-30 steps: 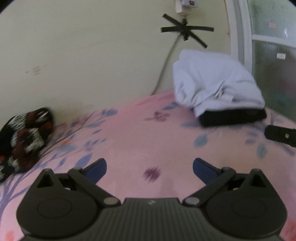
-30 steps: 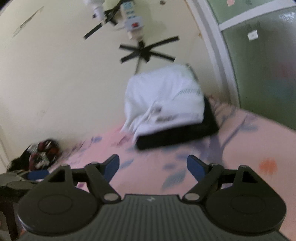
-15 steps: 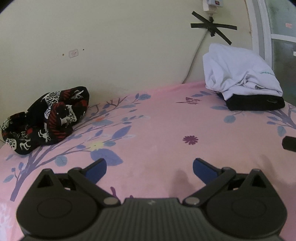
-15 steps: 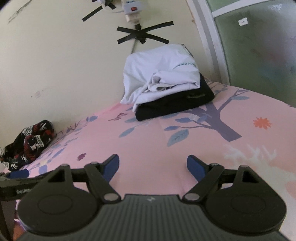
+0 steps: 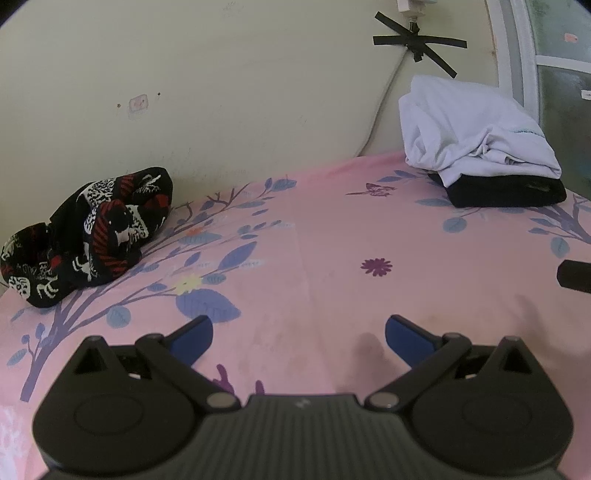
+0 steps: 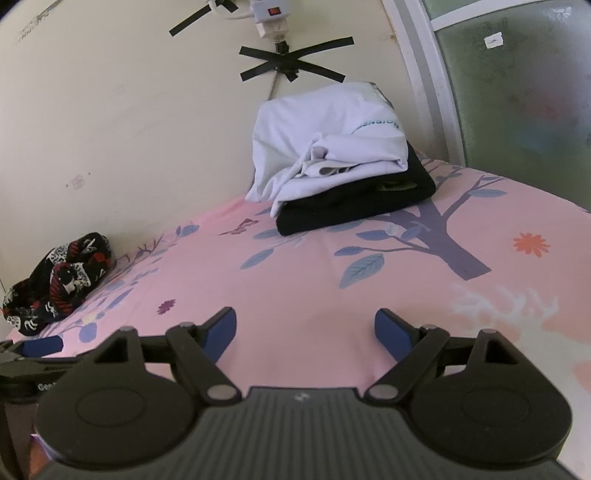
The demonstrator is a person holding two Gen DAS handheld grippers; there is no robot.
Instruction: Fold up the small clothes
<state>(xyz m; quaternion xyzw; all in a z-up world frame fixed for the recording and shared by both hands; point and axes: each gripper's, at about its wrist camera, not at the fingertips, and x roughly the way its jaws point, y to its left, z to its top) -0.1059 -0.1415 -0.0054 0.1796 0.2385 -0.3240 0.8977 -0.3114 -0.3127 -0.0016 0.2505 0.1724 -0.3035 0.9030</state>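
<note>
A crumpled black, red and white patterned garment lies at the far left of the pink floral sheet, against the wall; it also shows in the right wrist view. A folded white garment sits on a folded black one at the far right; the stack shows in the right wrist view, white on black. My left gripper is open and empty over the sheet. My right gripper is open and empty, to its right.
A cream wall runs behind the bed, with a cable taped on by black strips and a power strip. A frosted glass door stands at the right. The left gripper's tip shows at the right wrist view's left edge.
Both cameras have swung and settled lower. The patterned garment has come fully into view at left. Both grippers have stayed open and empty.
</note>
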